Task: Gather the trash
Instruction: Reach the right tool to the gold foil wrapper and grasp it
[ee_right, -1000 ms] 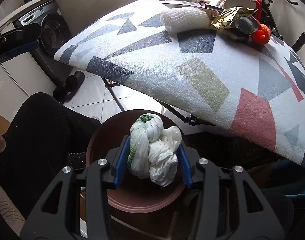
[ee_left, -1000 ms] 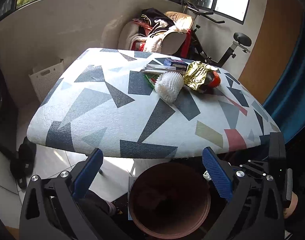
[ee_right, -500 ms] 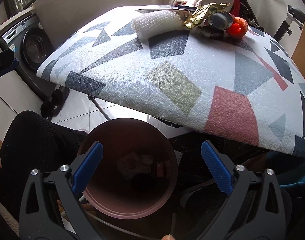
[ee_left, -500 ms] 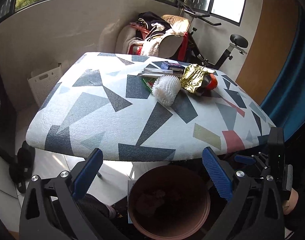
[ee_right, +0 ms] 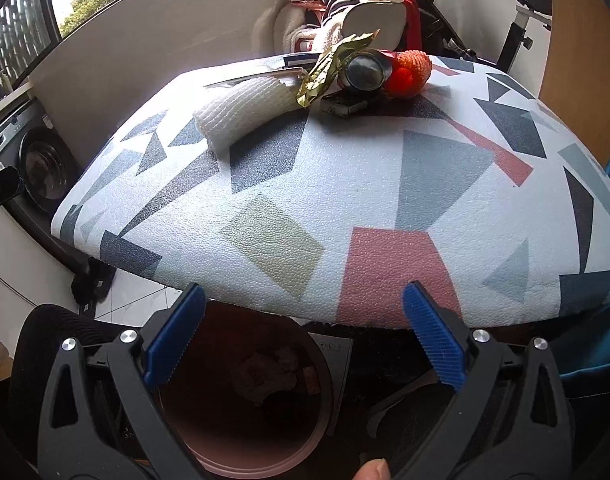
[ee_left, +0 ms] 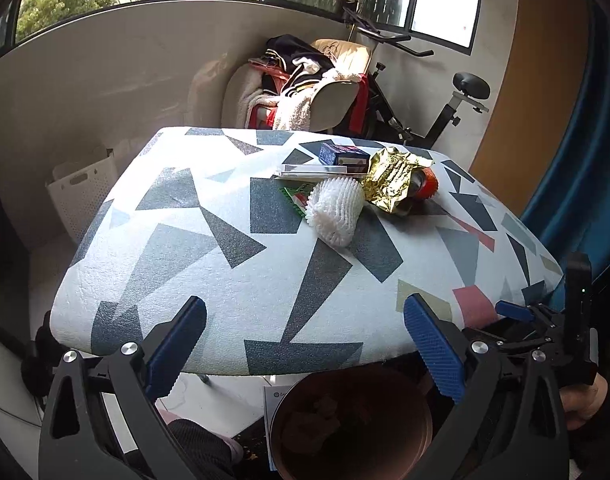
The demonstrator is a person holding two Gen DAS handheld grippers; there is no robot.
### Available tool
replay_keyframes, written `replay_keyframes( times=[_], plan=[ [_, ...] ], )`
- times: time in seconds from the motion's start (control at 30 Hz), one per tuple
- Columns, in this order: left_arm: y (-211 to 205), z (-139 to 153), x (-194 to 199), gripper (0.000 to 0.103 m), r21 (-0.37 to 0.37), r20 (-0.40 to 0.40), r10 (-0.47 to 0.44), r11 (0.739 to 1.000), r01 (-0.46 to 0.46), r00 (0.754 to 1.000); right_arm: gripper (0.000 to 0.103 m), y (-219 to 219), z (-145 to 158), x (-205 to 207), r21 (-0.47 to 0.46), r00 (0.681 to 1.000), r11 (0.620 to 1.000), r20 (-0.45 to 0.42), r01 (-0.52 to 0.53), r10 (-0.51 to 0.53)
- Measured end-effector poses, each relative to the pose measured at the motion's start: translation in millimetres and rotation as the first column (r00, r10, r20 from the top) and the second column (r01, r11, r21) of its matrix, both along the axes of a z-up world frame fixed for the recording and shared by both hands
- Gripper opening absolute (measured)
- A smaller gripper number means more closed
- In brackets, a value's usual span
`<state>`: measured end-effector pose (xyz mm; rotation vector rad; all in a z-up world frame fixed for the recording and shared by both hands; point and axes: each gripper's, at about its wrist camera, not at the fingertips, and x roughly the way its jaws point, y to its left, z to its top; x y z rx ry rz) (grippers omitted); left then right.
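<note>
Reaching for the next item, I keep the right tool (ee_right: 305, 332) spread wide and empty; its jaws have just been opening, nothing between them. The left tool (ee_left: 305, 344) is likewise spread and empty. Remaining trash, the foam sleeve (ee_right: 245, 110) and gold wrapper (ee_right: 331, 66), lies near the bench's (ee_right: 345, 208) far edge. The bin (ee_right: 241, 400) sits below the near edge. Approach the sleeve across its narrow width.

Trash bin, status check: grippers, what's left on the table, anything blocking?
Both grippers open, empty: left, right. Bin holds dropped wad. Foam sleeve, gold wrapper, can remain on table. Nothing blocking.
</note>
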<state>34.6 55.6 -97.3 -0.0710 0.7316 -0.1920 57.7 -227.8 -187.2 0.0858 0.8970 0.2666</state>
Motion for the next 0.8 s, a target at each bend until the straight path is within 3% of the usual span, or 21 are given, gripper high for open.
replay_keyframes(
  times=[0.1,0.23,0.37,0.67,0.7,0.73,0.77,0.8],
  plan=[
    [-6,2,25,0.092,0.000,0.006,-0.019,1.000,0.019,1.000,0.097,-11,9,15,0.023,0.999,0.999,0.026,0.031,-0.032],
    [-26,-2,62,0.087,0.055,0.015,-0.060,0.997,0.060,0.998,0.097,-17,13,36,0.011,0.999,0.999,0.015,0.040,-0.040],
    [-43,-17,107,0.082,0.056,-0.024,-0.104,0.993,0.105,0.994,0.097,-23,12,55,-0.034,0.998,0.997,0.022,0.063,-0.062],
    [-73,-58,198,0.079,0.071,-0.124,-0.131,0.988,0.140,0.984,0.097,-43,13,95,0.013,0.992,0.992,0.017,0.122,-0.123],
    [-76,-62,202,0.076,0.066,-0.132,-0.144,0.986,0.153,0.981,0.097,-44,14,98,0.020,0.993,0.993,0.020,0.120,-0.120],
    [-78,-66,206,0.056,0.044,-0.147,-0.163,0.984,0.171,0.976,0.097,-44,16,103,0.033,0.993,0.993,0.025,0.111,-0.112],
    [-78,-71,208,0.027,0.022,-0.167,-0.164,0.985,0.170,0.972,0.094,-43,17,106,0.044,0.994,0.994,0.032,0.101,-0.102],
    [-77,-75,208,0.021,0.000,-0.183,-0.159,0.987,0.161,0.970,0.087,-42,20,110,0.061,0.995,0.995,0.050,0.082,-0.085]
  ],
)
